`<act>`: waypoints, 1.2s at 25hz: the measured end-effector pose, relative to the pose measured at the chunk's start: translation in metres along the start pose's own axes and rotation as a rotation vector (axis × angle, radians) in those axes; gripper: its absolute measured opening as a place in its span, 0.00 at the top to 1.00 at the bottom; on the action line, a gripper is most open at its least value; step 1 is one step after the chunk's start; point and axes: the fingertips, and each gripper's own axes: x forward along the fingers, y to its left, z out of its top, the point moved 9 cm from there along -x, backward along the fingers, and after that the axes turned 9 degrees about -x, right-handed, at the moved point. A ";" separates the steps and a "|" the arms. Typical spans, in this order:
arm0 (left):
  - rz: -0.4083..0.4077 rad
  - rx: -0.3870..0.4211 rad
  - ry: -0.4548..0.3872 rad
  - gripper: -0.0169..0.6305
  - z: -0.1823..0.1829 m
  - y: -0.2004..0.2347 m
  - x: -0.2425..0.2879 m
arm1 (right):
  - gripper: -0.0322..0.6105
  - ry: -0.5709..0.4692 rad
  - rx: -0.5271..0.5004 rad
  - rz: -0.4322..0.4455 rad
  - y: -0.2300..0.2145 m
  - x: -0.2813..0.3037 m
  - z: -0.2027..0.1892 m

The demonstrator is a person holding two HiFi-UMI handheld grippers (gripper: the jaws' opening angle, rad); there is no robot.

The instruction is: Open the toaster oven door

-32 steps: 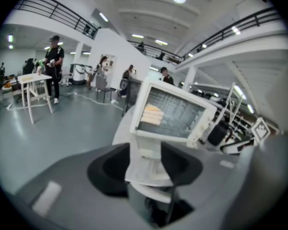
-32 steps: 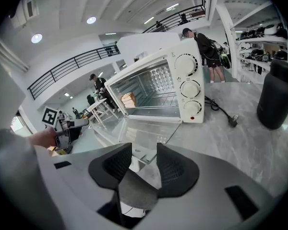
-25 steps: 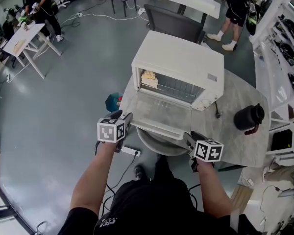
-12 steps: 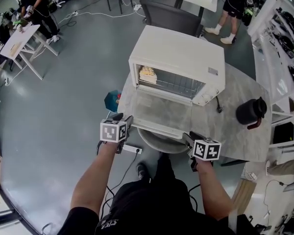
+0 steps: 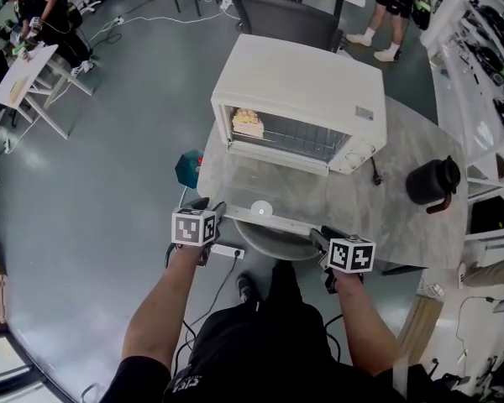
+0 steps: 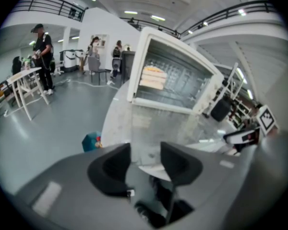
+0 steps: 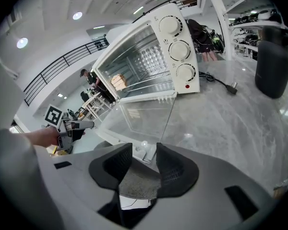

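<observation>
The white toaster oven [image 5: 298, 99] stands on the marble table [image 5: 403, 217] with its glass door [image 5: 265, 187] folded down flat toward me. A piece of bread [image 5: 248, 124] lies on the rack inside. My left gripper [image 5: 210, 208] hovers at the door's front left corner, open and holding nothing. Off the front right corner, my right gripper [image 5: 319, 238] is also open and empty. The left gripper view has the oven [image 6: 175, 75], the bread [image 6: 153, 76] and the door [image 6: 158, 123] beyond the left gripper [image 6: 144, 164]. Ahead of the right gripper [image 7: 144, 162] lie the door [image 7: 144, 114] and the oven [image 7: 153, 56].
A black jug [image 5: 428, 181] stands at the table's right, with the oven's power plug [image 5: 374, 175] lying beside the oven. A teal object [image 5: 187, 168] sits on the floor left of the table. A round stool [image 5: 277, 243] is under the front edge. People work at far tables.
Both grippers have drawn back slightly from the door's front edge toward me. The door stays down flat. My head view has shifted a little.
</observation>
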 end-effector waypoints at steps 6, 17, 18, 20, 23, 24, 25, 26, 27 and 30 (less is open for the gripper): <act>0.000 -0.011 0.021 0.66 -0.007 0.002 0.009 | 0.72 0.035 0.002 -0.008 -0.002 0.007 -0.005; 0.004 -0.037 -0.018 0.65 -0.011 0.003 0.011 | 0.77 0.063 0.014 -0.030 -0.007 0.012 -0.005; 0.011 -0.036 -0.017 0.65 -0.011 0.003 0.010 | 0.77 0.065 0.019 -0.030 -0.007 0.011 -0.005; 0.026 -0.035 -0.030 0.66 -0.009 0.003 0.006 | 0.77 0.063 0.025 -0.029 -0.007 0.009 -0.005; 0.017 -0.053 -0.082 0.66 -0.002 0.000 -0.005 | 0.77 0.036 0.019 -0.036 -0.007 0.001 0.001; 0.012 -0.054 -0.096 0.66 0.000 -0.001 -0.008 | 0.77 0.024 0.016 -0.038 -0.007 -0.001 0.004; 0.007 -0.050 -0.103 0.67 0.002 -0.002 -0.012 | 0.77 0.013 0.014 -0.041 -0.008 -0.004 0.007; 0.002 -0.044 -0.105 0.68 0.002 -0.004 -0.016 | 0.78 0.003 0.014 -0.044 -0.008 -0.007 0.010; -0.002 -0.035 -0.104 0.70 0.003 -0.006 -0.020 | 0.79 -0.008 0.014 -0.048 -0.008 -0.011 0.013; 0.001 0.003 -0.132 0.77 0.011 -0.010 -0.037 | 0.81 -0.047 -0.004 -0.066 -0.002 -0.022 0.024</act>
